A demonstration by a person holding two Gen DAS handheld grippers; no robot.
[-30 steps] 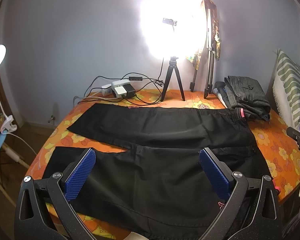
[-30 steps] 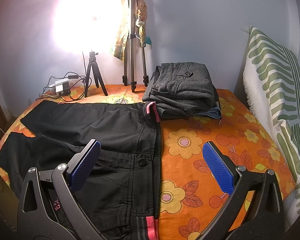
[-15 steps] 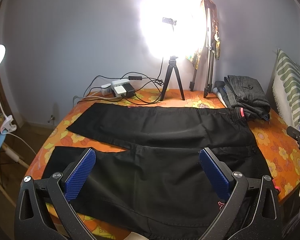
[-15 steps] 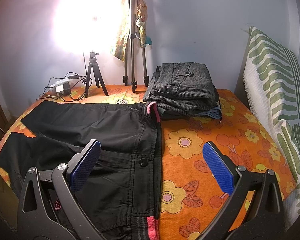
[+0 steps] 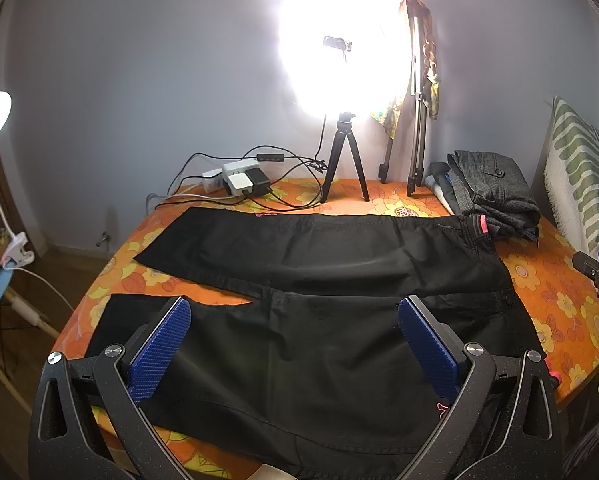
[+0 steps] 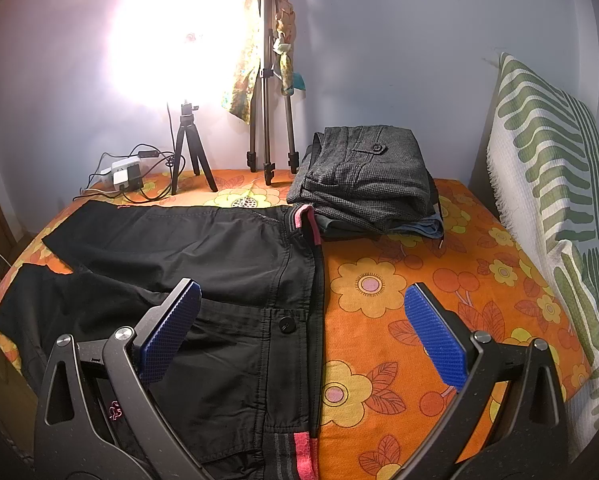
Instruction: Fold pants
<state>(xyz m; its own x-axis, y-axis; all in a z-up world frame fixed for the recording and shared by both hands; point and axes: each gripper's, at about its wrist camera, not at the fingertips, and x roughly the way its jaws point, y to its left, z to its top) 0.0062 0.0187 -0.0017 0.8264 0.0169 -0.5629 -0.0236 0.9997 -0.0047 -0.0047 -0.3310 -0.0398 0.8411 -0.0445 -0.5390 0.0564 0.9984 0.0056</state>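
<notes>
floral bedspread (image 6: 399,288) | black pants (image 5: 319,256) flat under left gripper (image 5: 295,344), right gripper (image 6: 303,328) | both spread

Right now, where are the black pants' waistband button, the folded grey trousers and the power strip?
waistband button (image 6: 286,324), right wrist view, button face.
folded grey trousers (image 6: 363,176), right wrist view, top layer.
power strip (image 5: 241,178), left wrist view, white plugs.

Bare flowered cover (image 6: 415,292) lies open right of the pants' waistband (image 6: 318,280), up to the striped cushion (image 6: 555,184). At the far edge, a stack of folded clothes (image 6: 363,184), 2 tripods (image 5: 343,160) (image 6: 269,92) and a power strip with trailing cables (image 5: 243,178) block the way.
</notes>
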